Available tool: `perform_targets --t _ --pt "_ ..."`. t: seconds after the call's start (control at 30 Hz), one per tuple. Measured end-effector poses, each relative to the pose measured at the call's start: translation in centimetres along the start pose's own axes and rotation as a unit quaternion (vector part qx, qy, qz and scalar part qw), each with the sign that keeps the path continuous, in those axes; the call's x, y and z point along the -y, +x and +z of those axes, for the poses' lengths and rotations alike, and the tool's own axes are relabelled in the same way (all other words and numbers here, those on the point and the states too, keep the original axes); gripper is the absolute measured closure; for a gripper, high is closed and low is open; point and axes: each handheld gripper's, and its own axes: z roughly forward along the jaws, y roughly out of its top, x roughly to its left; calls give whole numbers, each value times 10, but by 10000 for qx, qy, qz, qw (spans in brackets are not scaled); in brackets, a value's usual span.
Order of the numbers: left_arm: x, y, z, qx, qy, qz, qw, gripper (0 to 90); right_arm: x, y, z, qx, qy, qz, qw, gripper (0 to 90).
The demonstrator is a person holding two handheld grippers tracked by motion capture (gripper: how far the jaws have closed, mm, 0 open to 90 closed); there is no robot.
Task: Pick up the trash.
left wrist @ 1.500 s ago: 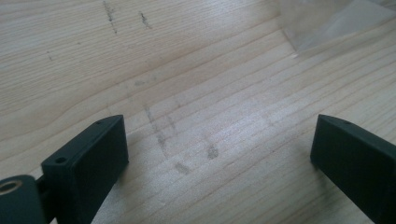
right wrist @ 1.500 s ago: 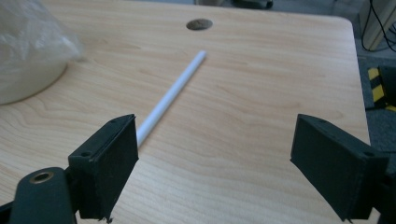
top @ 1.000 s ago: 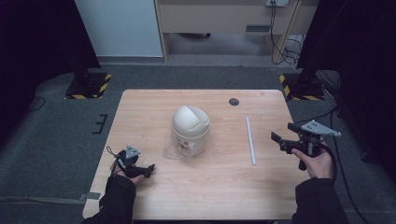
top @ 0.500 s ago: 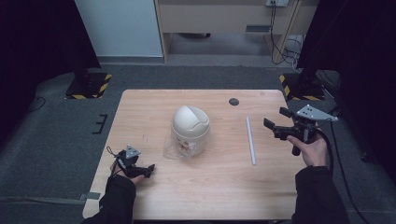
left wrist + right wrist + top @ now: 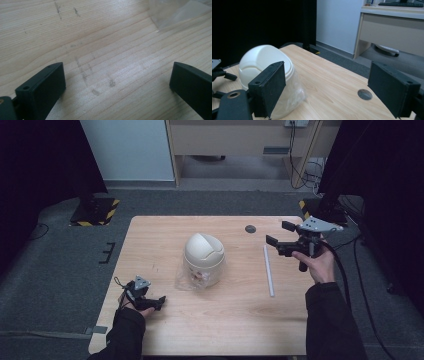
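A cream dome-lidded bin [image 5: 203,256] stands at the middle of the wooden table [image 5: 225,325], its clear plastic liner [image 5: 187,279] bunched around the base. My left gripper [image 5: 159,301] lies low near the front left corner, open, with bare wood between its jaws; in the left gripper view [image 5: 117,72] a corner of the plastic liner [image 5: 175,12] shows at top right. My right gripper [image 5: 279,233] is held in the air over the table's right side, open and holding nothing. It points at the bin [image 5: 265,62] in the right gripper view [image 5: 329,75].
A thin white rod [image 5: 269,270] lies on the table between the bin and the right hand. A dark round hole [image 5: 250,228] sits near the far edge. Beyond the table are a desk [image 5: 240,135], cables [image 5: 295,155] and striped stand bases [image 5: 95,210].
The right gripper has risen and moved away from the person toward the table's far right, swinging slightly left. The left gripper and the bin have stayed still.
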Motion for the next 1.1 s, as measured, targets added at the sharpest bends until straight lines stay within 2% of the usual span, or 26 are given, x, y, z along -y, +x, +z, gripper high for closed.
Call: perform_targets --t 0.23,0.5,0.53,0.73,0.8,1.1 --pt "0 0 0 1 -2 -3 10000 0 -14 7 14 -163 19 -36 9999 141" --pt "0 0 0 1 0 -2 10000 0 -29 20 34 -374 40 -120 9992 145" --pt "0 0 0 0 1 -1 10000 0 -32 25 41 -428 90 -157 9989 145" --pt "0 0 0 0 1 -1 10000 0 -38 35 53 -570 125 -232 9980 147" --pt "0 0 0 0 1 -1 10000 0 -40 40 62 -699 144 -278 9971 148" --pt "0 0 0 -1 2 -2 10000 0 -38 56 85 -974 230 -340 9944 149"
